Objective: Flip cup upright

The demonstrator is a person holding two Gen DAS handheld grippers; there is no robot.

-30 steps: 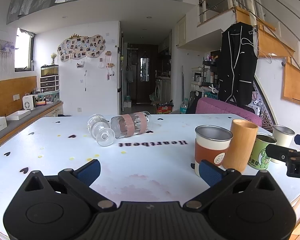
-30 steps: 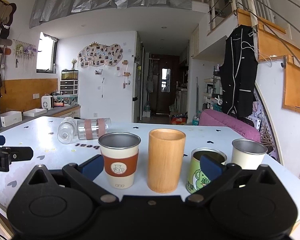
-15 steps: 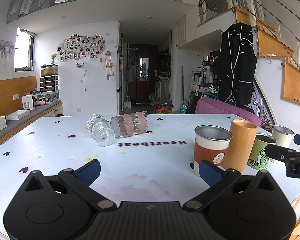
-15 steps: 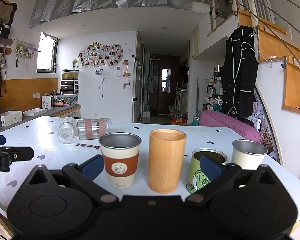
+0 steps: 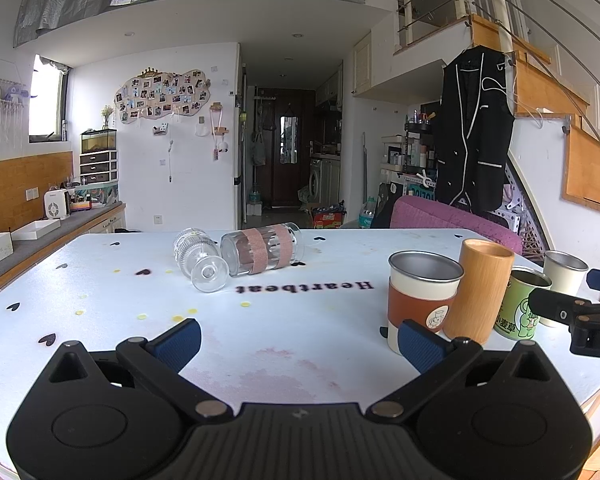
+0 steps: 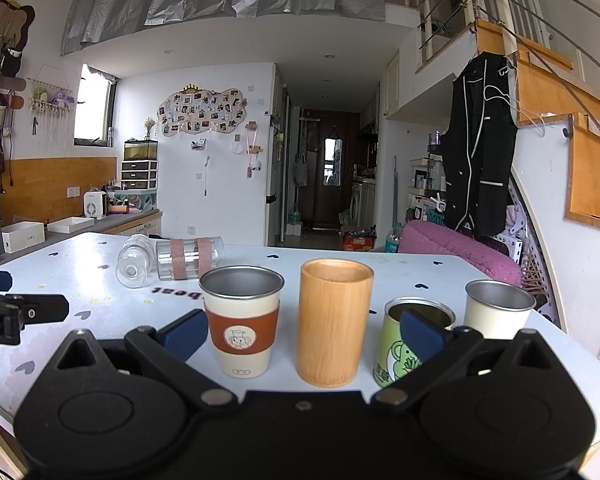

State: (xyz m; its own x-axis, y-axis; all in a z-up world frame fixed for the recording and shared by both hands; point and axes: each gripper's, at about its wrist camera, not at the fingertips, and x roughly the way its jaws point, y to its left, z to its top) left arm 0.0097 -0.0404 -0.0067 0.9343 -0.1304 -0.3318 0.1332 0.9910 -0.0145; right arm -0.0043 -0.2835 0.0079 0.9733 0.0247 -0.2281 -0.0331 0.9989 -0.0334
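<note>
- Two glass cups are lying on their sides at centre frame: ribbed glass [image 5: 198, 258] touching banded glass [image 5: 262, 249], neither upright yet.
- Nothing is changing since a second ago; left gripper [image 5: 296, 340] and right gripper [image 6: 304, 330] are still hovering, jaws wide, empty.

Clear ribbed glass cup [image 5: 199, 258], matt table [image 5: 284, 332]

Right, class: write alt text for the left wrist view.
Two clear glass cups, a ribbed one and one with pink bands, lie on their sides on a white table. The open left gripper faces them; four upright cups stand at right.
</note>
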